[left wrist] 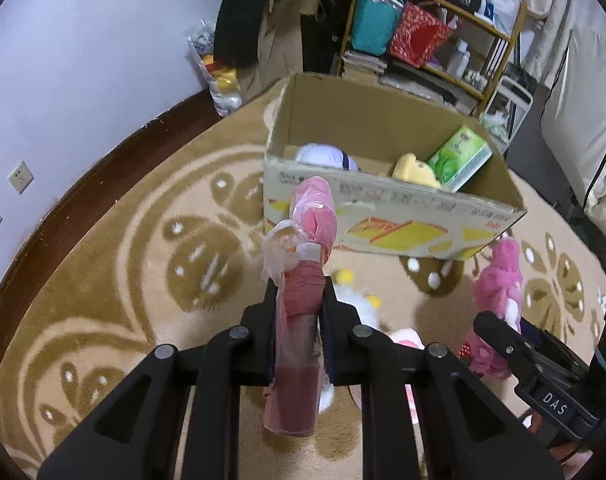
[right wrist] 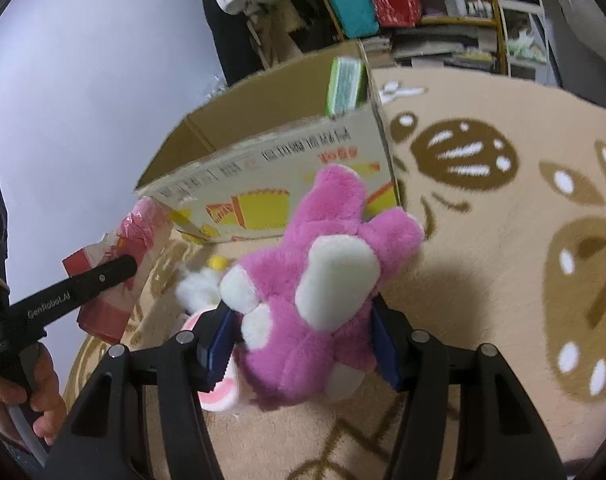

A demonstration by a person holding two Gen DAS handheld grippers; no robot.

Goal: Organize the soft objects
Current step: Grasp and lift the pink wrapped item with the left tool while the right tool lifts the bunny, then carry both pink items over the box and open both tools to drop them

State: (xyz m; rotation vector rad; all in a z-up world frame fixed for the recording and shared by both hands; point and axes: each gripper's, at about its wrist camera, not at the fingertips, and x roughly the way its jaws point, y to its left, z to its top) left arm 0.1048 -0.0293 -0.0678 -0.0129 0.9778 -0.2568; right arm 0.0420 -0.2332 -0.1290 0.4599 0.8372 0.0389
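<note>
Left tongs (left wrist: 299,312) are clenched on a pink plastic-wrapped pack (left wrist: 303,280), held above the carpet (left wrist: 103,280) just before the cardboard box (left wrist: 383,216). Right tongs (right wrist: 303,344) grasp a pink plush toy (right wrist: 319,280), lifted near the box's front wall.

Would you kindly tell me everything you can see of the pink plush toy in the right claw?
The pink plush toy is fluffy magenta fabric with cream-white patches on its belly and limb ends. The right claw is shut on its body, the blue pads pressing both sides, holding it above the patterned carpet. It tilts with its limbs splayed towards the cardboard box, not yet inside. Its face is not visible.
</note>
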